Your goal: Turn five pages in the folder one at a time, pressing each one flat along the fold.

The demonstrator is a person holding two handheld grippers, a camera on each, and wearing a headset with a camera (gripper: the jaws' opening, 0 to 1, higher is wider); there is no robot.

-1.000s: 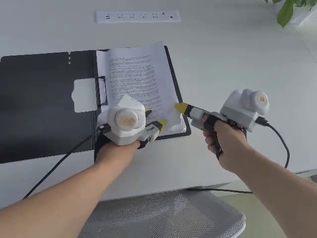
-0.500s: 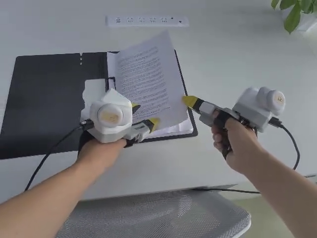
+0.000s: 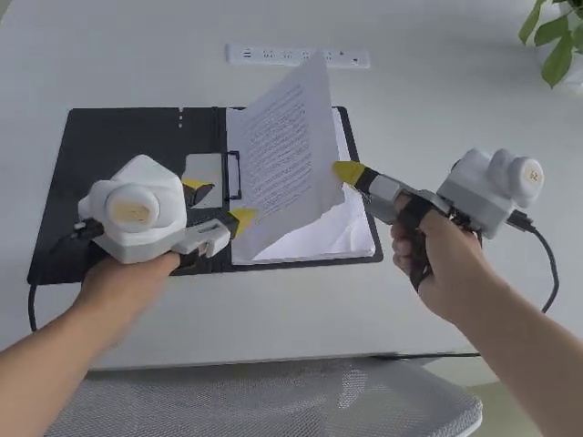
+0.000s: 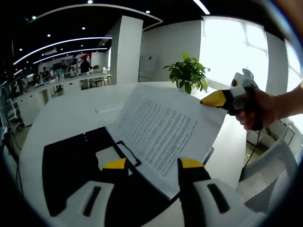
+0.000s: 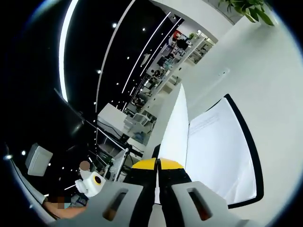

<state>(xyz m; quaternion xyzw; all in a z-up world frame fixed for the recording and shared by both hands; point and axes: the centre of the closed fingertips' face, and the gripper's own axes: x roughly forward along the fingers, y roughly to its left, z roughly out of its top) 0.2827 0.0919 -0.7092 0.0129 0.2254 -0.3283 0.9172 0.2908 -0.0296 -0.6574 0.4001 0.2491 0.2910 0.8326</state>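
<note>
The right tongs [image 3: 344, 171] are pinched on the outer edge of a printed page [image 3: 284, 155], which stands steeply tilted, long axis running forward from the left tongs [image 3: 219, 201]. Those gape at its near corner, perhaps touching. The black folder [image 3: 118, 146] lies open below both.

In the head view the lifted page [image 3: 287, 159] is covering much of the sheets [image 3: 351, 228] beneath it, and its print is running too small for us to read. The left claw [image 3: 219, 201] and the hand behind it are hiding part of the folder's [image 3: 118, 146] near edge. The plant [image 3: 556, 36] is being cut off at the top right corner, the chair [image 3: 273, 401] at the bottom. In the right gripper view we are seeing the page almost edge-on, its printed face turned away.
</note>
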